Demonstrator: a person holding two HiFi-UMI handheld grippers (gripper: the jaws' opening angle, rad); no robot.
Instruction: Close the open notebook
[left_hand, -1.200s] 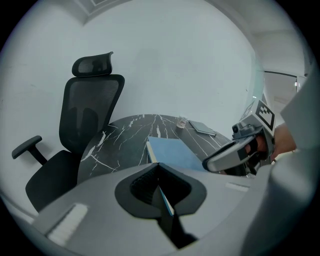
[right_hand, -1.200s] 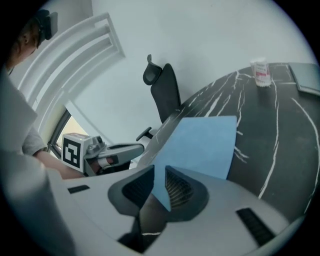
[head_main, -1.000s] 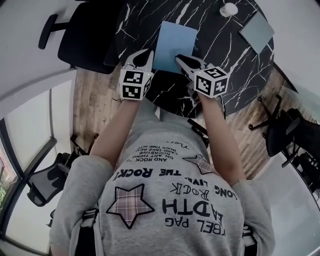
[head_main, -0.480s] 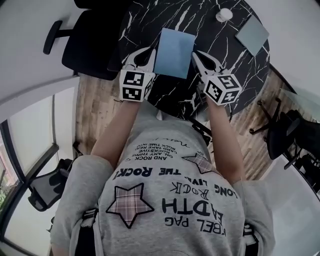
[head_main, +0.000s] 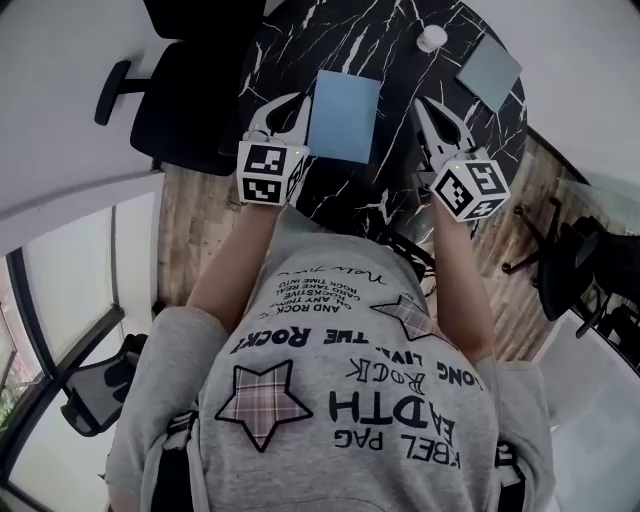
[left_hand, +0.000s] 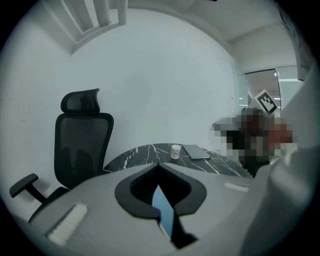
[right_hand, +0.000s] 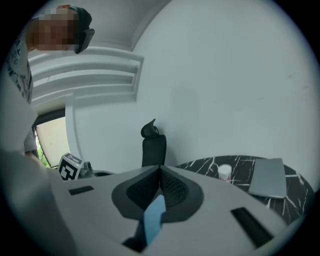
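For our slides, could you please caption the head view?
Blue notebook lies closed on marble table between shut left gripper and shut right gripper.

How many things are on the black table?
3: a blue notebook nearest the person, a small white container at the far edge, and a closed grey laptop beside it. The person's body may hide more.

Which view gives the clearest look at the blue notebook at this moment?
The head view: the notebook shows its whole blue cover there, lying closed and flat on the marble table. The left gripper view and the right gripper view each catch only a narrow blue sliver of it, low in the picture.
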